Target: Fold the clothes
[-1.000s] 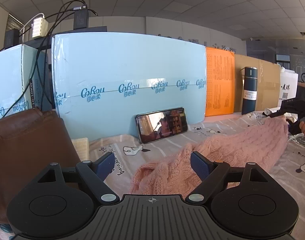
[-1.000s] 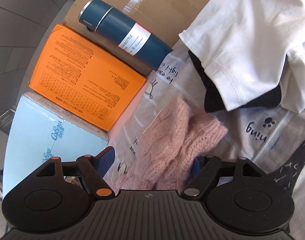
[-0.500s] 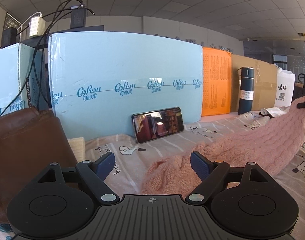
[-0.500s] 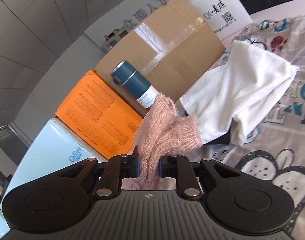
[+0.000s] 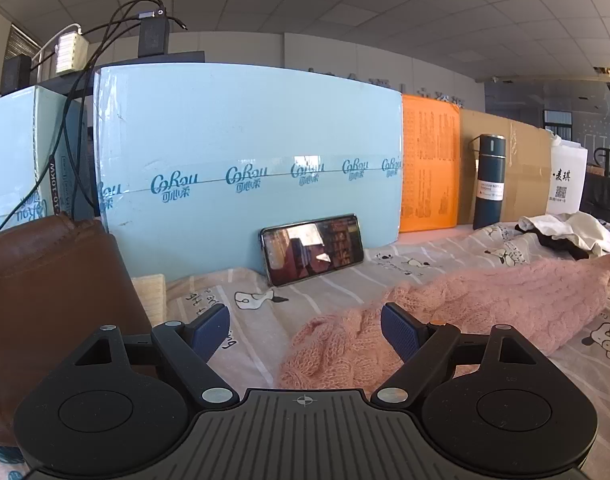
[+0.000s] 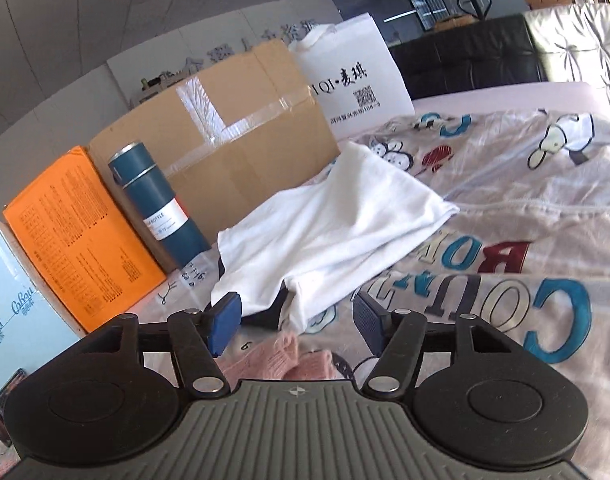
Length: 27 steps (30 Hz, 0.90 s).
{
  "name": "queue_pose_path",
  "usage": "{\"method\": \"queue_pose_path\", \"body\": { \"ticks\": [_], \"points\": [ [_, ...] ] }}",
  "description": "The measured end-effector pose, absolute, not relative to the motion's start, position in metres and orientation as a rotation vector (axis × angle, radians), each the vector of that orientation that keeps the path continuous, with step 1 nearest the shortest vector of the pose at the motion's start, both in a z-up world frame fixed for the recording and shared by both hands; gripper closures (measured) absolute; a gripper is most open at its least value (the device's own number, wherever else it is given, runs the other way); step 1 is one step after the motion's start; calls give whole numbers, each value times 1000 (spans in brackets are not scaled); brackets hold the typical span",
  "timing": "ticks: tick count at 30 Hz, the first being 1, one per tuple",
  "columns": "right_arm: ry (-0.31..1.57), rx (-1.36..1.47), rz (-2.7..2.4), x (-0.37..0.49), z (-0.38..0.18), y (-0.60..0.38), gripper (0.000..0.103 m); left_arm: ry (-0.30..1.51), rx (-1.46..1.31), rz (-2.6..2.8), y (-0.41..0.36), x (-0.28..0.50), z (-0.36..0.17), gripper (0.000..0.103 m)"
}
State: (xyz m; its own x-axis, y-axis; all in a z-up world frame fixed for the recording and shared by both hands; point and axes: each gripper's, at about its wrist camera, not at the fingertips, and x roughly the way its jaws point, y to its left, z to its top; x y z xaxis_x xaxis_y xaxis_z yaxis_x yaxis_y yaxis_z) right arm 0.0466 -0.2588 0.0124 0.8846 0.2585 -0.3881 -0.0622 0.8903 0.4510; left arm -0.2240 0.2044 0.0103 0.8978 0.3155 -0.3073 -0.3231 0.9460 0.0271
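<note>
The left claw (image 5: 305,330) stands wide apart, low over the bed (image 5: 337,292). Nothing is pressed between its blue pads (image 5: 401,332); the near end of the pink sweater (image 5: 485,308) lies just in front of them, on the side of the right pad. From there the sweater stretches away to the right across the printed sheet, flat on the bed. The right claw (image 6: 297,316) is opening, and no cloth is between its pads (image 6: 225,316); a pink end of the sweater (image 6: 281,354) lies under it, close to the claw's body. Just beyond this claw a white garment (image 6: 337,232) lies crumpled on a dark garment (image 6: 265,316), and both rest on the sheet. Farther right is a grey garment (image 6: 525,240) with large printed letters. Along the far edge of the bed stands a row of things: a light blue box (image 5: 245,152), with a phone (image 5: 313,248) that leans against it on its long side, then an orange box (image 5: 429,168), a cardboard box (image 6: 233,148) and a white bag (image 6: 357,80). A dark blue bottle (image 5: 490,180) stands upright in front of the cardboard box. At the left edge of the left view is a brown cushion (image 5: 53,300).
</note>
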Motion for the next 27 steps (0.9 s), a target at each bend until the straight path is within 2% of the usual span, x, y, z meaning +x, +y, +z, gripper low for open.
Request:
{"method": "queue_pose_path", "body": {
  "ticks": [2,3,7,8,10,11,12,13,20,27],
  "points": [
    [457,443,211,47,16,-260,33,316,-23,325,203,-223,10,17],
    [468,439,227,48,17,-258,32,316,-22,322,203,-223,10,17],
    [558,413,249,59,10,-245,33,315,-20,316,203,-223,10,17],
    [575,407,249,62,7,-242,37,315,-20,315,203,-223,10,17],
    [588,376,252,65,2,-236,57,315,-21,314,203,-223,10,17],
    [588,337,259,64,1,-232,78,315,-22,313,203,-223,10,17],
    [585,286,265,64,1,-228,95,314,-23,312,203,-223,10,17],
    [582,234,270,64,1,-224,98,314,-23,312,203,-223,10,17],
    [419,214,297,35,31,-234,98,314,-22,311,202,-223,9,17],
    [528,254,266,45,8,-241,98,311,-21,313,201,-224,9,17]
  ]
}}
